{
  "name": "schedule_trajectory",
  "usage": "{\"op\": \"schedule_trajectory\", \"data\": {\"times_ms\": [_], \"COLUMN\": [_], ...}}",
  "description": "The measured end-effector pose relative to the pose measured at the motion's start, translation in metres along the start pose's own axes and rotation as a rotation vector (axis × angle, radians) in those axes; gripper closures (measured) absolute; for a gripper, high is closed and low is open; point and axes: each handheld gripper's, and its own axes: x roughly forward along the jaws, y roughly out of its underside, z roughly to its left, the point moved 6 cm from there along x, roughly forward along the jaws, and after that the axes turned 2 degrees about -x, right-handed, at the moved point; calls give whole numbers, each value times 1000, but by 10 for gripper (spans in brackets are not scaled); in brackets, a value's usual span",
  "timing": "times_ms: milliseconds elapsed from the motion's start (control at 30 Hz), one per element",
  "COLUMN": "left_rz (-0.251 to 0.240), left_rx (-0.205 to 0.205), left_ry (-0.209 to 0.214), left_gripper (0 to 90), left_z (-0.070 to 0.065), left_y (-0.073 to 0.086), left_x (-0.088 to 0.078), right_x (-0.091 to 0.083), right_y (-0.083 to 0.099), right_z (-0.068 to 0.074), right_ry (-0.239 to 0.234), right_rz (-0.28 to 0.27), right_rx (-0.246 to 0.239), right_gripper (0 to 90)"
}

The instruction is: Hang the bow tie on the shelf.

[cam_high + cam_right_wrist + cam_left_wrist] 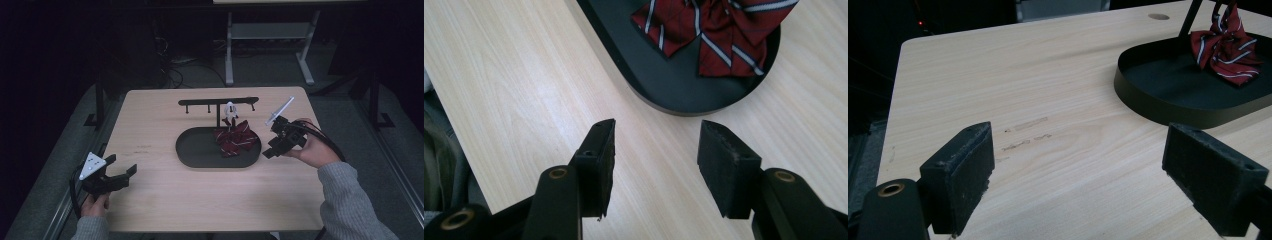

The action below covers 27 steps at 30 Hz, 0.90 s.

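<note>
With its jaws parted and empty, the right gripper (654,167) is held just short of the black oval tray (659,92), where the red striped bow tie (719,30) ahead is best pinched at its knot, while the left gripper (1078,182) idles agape, well apart.

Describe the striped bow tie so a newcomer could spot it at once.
Start at the black oval tray in the middle of the wooden table. A thin black stand rises from its far side; the bow tie lies in the tray's right end below it. It is the one dark red, white-striped fabric piece.
</note>
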Motion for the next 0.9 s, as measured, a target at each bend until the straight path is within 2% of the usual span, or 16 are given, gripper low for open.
{"op": "schedule_trajectory", "data": {"times_ms": [900], "left_rz": [7], "left_rx": [3], "left_ry": [4], "left_gripper": [128], "left_z": [-2], "left_y": [1], "left_x": [1], "right_x": [17], "right_y": [38], "right_z": [11], "right_ry": [-20], "right_rz": [-20], "right_rx": [44], "right_gripper": [473]}}
